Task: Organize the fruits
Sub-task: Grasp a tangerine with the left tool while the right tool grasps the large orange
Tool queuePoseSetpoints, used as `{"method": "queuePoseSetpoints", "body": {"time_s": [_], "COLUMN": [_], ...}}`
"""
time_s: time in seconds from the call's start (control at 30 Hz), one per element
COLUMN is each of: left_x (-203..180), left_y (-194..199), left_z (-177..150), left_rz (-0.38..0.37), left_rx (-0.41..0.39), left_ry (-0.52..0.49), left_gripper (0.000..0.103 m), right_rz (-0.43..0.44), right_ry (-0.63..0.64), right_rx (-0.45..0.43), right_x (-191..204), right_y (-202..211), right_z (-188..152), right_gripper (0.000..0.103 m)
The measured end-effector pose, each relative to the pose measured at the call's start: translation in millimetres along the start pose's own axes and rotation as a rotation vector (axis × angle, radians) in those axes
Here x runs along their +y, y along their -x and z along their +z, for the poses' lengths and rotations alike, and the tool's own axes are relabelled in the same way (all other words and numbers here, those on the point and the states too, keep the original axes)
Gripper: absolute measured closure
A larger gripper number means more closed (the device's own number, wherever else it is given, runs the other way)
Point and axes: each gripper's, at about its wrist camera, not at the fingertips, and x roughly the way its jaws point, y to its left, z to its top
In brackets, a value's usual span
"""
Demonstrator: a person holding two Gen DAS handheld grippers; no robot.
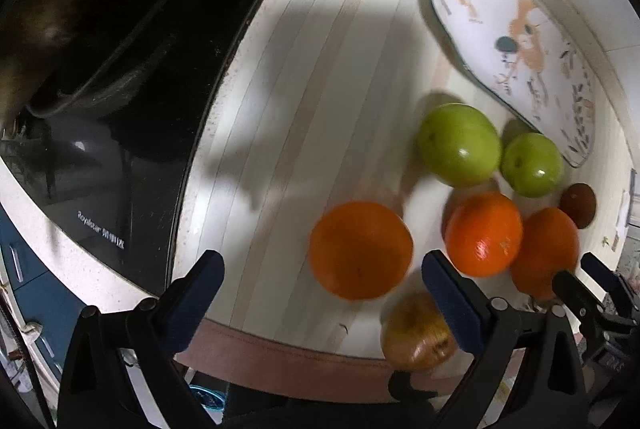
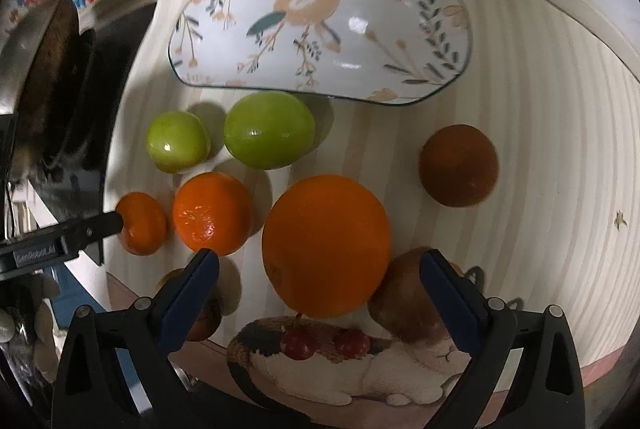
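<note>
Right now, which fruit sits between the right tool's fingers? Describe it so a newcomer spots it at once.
Start at the bird-patterned plate on the striped mat. Below the two green apples lies the big orange. It is the largest fruit, paler than the glossy smaller orange to its left.

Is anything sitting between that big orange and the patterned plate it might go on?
Yes. The larger green fruit lies on the mat between the big orange and the plate, close to the plate's near rim. The plate itself holds nothing.

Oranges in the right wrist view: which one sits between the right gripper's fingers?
The biggest orange, centred just ahead of the open right gripper. The two smaller oranges lie off to its left.
</note>
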Motion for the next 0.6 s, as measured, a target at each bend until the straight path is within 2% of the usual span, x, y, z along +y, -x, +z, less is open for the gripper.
{"method": "queuePoseSetpoints", "body": {"time_s": [0.2, 0.3, 0.37, 0.43, 0.5, 0.6], "left_x": [-11.5, -18.4, -20.8, -24.8, -30.0, -32.2], "left_y": [-16.4, -23.1, -20.5, -16.9, -14.4, -12.2], "left_z": [0.9, 4.7, 6.5, 8.0, 8.1, 4.9], "left_rz": [-0.001, -0.055, -0.083, -0.065, -0.040, -0.014], "left_rx": [0.040, 0.043, 0.036, 0.021, 0.002, -0.008], "left_ry": [-0.054, -0.054, -0.055, -0.071, -0.097, -0.108], "left_gripper": [0.010, 0.024, 0.041, 0.041, 0.041, 0.042], "right_rz": [-0.020, -0.038, -0.051, -0.073, -0.104, -0.074], "right_ry": [0.064, 0.081, 0.088, 0.096, 0.103, 0.085], "right_rx": [0.074, 0.103, 0.102, 0.100, 0.091, 0.069], "right_x": [11.3, 14.9, 16.2, 17.0, 17.4, 16.2], "right_y": [-20.6, -29.8, -31.8, -32.6, -35.9, -35.7], "right_z": [11.8, 15.4, 17.2, 18.2, 19.1, 16.6], "right_gripper": [0.001, 0.005, 0.006, 0.010, 0.021, 0.022]}}
